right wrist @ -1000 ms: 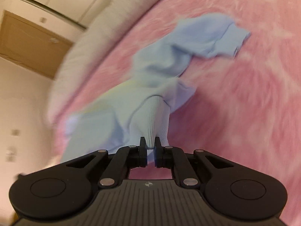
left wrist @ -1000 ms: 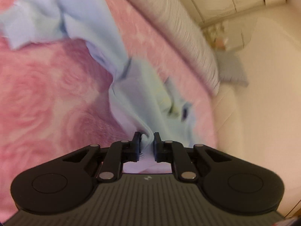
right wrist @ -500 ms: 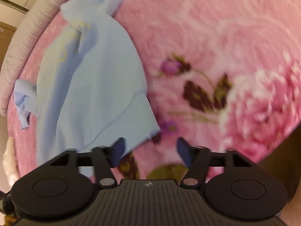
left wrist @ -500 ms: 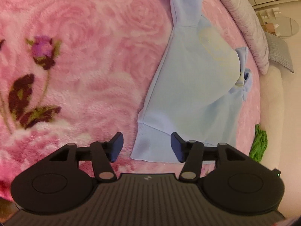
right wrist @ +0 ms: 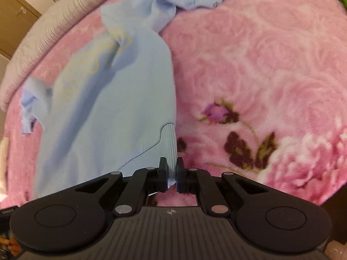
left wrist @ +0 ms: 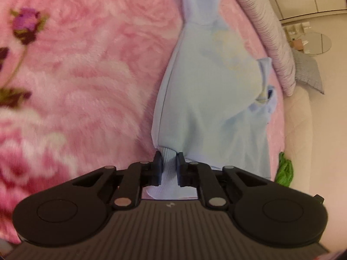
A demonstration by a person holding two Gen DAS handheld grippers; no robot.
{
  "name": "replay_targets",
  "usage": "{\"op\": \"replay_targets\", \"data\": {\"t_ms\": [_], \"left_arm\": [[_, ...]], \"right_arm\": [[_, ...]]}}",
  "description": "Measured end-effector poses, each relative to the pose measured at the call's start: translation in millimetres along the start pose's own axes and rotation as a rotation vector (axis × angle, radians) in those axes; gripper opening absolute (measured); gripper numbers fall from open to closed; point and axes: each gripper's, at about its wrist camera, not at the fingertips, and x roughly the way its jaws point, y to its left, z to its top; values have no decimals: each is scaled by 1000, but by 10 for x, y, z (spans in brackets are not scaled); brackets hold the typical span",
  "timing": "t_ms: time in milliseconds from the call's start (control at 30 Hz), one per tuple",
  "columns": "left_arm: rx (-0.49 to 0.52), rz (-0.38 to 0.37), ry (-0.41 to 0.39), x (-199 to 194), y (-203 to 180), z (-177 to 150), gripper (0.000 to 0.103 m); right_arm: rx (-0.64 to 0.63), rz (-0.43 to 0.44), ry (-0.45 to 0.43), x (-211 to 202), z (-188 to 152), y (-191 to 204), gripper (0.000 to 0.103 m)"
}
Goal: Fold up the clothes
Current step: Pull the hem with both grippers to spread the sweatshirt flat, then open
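Lengthwise, our pale blue sweater (left wrist: 208,99) lies on the pink floral blanket (left wrist: 86,75), its long axis running straight away from us. Our left gripper (left wrist: 169,162) and right gripper (right wrist: 171,166) each pinch a corner of its near ribbed hem (right wrist: 169,143).

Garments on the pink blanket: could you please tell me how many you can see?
2: a light blue sweater held at its hem by both tongs, and a green garment at the blanket's edge. Others may lie out of view.

light-blue sweatshirt (left wrist: 208,99) | spread lengthwise, creased | faint yellow print | ribbed hem nearest | sleeves bunched far end
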Motion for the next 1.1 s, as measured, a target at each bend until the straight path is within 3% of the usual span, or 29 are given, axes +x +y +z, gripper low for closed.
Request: {"op": "replay_targets", "data": {"t_ms": [133,233,367,400,433,467,500,533,600,700,833,900,1000,1100], "left_arm": [[11,53,20,-61,-49,-321,9],[-11,145,4,14,-41,-498,12],[-43,177,-30,-65,-147,-572,12],[-45,184,-32,-83,-168,-579,22],[-48,191,-35,-102,-190,-586,30],[-55,199,-37,-109,-196,-591,31],[-72,213,-35,-96,-183,-590,31],[-87,230,-32,-87,-182,-592,30],[-91,250,-50,-162,-160,-604,30],[-102,279,-103,-312,-216,-628,30],[-119,271,-127,-342,-168,-566,31],[-106,270,-114,-258,-176,-445,31],[-103,243,-122,-193,-145,-230,31],[-127,210,-152,-167,-73,139,31]], "right_arm": [[-35,-45,46,-101,-81,-93,6],[15,-89,120,139,-200,-283,8],[-36,-191,138,212,-156,-185,35],[-51,-202,118,172,-119,-146,40],[-66,-211,98,130,-82,-108,51],[-78,-192,84,97,-51,-85,64],[-80,-173,85,110,-24,-76,67],[-78,-170,104,157,-5,-79,66],[-86,-246,136,252,23,-92,62],[-63,-375,105,183,118,-133,65],[-43,-167,2,31,315,5,65],[-107,-173,33,196,399,263,69],[-152,-247,86,547,498,625,68],[-111,-182,30,682,642,938,68]]}}
